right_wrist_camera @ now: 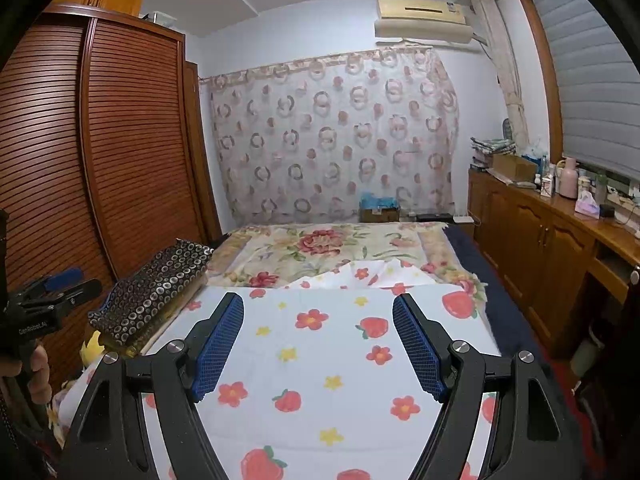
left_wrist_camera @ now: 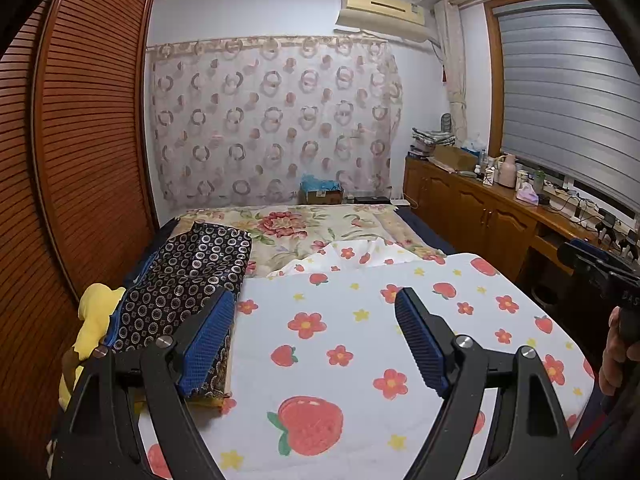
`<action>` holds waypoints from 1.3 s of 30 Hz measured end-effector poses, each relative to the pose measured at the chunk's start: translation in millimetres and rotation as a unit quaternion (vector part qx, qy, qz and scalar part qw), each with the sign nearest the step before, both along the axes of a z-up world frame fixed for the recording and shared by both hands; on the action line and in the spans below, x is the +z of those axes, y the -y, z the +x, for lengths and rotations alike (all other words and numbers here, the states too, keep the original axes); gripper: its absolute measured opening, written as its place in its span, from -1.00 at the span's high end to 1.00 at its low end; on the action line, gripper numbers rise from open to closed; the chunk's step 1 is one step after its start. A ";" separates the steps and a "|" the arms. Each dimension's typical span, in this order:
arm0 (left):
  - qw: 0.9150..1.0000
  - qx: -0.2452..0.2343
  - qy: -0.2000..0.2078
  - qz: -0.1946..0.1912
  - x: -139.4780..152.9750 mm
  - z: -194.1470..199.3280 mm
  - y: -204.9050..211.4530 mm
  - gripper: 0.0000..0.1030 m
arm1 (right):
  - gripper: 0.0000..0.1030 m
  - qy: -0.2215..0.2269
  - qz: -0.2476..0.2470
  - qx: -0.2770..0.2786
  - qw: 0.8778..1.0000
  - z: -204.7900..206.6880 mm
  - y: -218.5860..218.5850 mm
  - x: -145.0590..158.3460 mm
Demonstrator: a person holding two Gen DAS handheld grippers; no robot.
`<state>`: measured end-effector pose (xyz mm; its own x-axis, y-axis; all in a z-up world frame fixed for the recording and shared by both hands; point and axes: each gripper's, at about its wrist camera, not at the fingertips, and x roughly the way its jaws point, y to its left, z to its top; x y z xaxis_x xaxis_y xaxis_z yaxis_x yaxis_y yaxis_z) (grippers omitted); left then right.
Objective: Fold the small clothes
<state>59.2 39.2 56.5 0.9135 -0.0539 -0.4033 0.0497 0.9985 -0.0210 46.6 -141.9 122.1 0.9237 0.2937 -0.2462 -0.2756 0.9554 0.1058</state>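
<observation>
Since the dark ring-patterned folded garment looked soft, light and limp, a hem corner suited best; left tool and right tool gaped, empty.

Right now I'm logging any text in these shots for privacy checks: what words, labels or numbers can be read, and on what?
"GenRobot.AI", roughly, the last letters unsure: on the black body of the left tongs, seen in the right wrist view.
"DAS", cut off at the frame edge: on the right tongs in the left wrist view.
Cardboard box label and air conditioner sticker: too small to read.
</observation>
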 end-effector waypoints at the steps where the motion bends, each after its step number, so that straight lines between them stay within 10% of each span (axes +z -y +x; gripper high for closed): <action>1: 1.000 0.000 0.000 0.000 1.1 -0.3 0.0 -0.61 | -0.53 0.000 -0.001 0.000 1.000 0.0 0.6 -0.1; 39: 1.000 0.003 0.003 0.001 -0.1 -0.7 -5.2 -0.61 | -0.53 0.007 -0.005 0.003 1.000 0.8 11.9 5.0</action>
<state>58.6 44.4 56.4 0.9162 -0.0483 -0.3978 0.0447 0.9988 -0.0185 47.4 -153.9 127.1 0.9248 0.2974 -0.2373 -0.2834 0.9546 0.0919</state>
